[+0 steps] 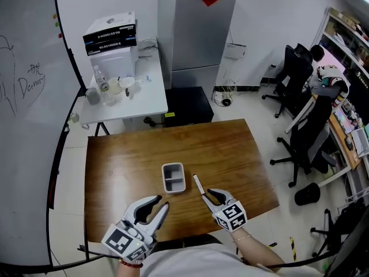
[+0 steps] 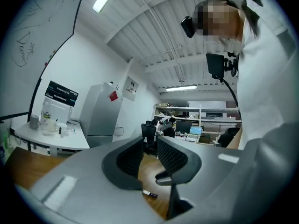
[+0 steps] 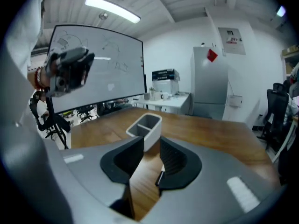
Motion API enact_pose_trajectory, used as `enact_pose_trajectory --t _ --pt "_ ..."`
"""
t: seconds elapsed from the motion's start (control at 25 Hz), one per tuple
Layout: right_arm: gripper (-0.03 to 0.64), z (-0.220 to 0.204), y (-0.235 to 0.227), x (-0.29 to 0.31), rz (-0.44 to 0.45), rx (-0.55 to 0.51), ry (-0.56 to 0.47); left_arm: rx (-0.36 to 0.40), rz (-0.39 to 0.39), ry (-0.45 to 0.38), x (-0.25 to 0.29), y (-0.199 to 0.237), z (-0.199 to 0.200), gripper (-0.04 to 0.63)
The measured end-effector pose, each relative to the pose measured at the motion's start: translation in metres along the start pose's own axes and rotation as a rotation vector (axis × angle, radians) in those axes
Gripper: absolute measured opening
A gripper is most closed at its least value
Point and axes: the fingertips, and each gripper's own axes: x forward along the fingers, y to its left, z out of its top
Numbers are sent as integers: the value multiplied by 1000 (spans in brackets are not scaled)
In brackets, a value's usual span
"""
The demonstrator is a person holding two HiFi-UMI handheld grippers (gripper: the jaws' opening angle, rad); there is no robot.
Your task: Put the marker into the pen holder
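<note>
A white marker (image 1: 198,184) lies flat on the wooden table (image 1: 127,160), just right of the grey two-compartment pen holder (image 1: 173,178). My right gripper (image 1: 207,196) sits at the marker's near end with its jaws open. In the right gripper view the marker (image 3: 160,177) shows only as a dark tip under the right-hand finger, not pressed by the pads, and the pen holder (image 3: 146,127) stands straight ahead beyond the right gripper (image 3: 152,143). My left gripper (image 1: 162,204) hovers open and empty near the table's front edge, below the holder. In the left gripper view the marker (image 2: 150,194) lies low, beyond the left gripper (image 2: 150,146).
A white side table (image 1: 132,100) with a box, bottles and cups stands behind the wooden table. A whiteboard (image 1: 23,97) runs along the left. Office chairs (image 1: 305,137) and desks are to the right, well off the table.
</note>
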Motion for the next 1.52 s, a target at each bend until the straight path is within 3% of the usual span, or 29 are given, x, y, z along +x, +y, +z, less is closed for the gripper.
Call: enact_pose_trajectory --t 0.2,0.48,0.8,1.0,1.16,1.28,1.4,1.52 --pt "89 -67 -12 40 10 -29 201 10 9 44 3 -3 -14 66" --pt "110 -110 -20 56 -16 -32 349 -36 96 59 -7 14 -27 65" --pt "67 -109 -23 55 3 4 363 -44 109 68 -4 30 -29 64" --pt "61 -77 -24 42 -3 7 286 -49 89 67 0 31 -29 64" --pt "61 -36 -24 24 -7 -76 190 -54 84 56 0 34 -27 64" --pt "61 -7 -3 14 77 -178 153 -58 94 44 -4 41 -26 63" --pt "60 0 20 17 169 -246 184 -64 116 29 -12 51 -26 63" --pt "60 -5 30 25 196 -289 237 -75 137 15 -20 57 -25 63"
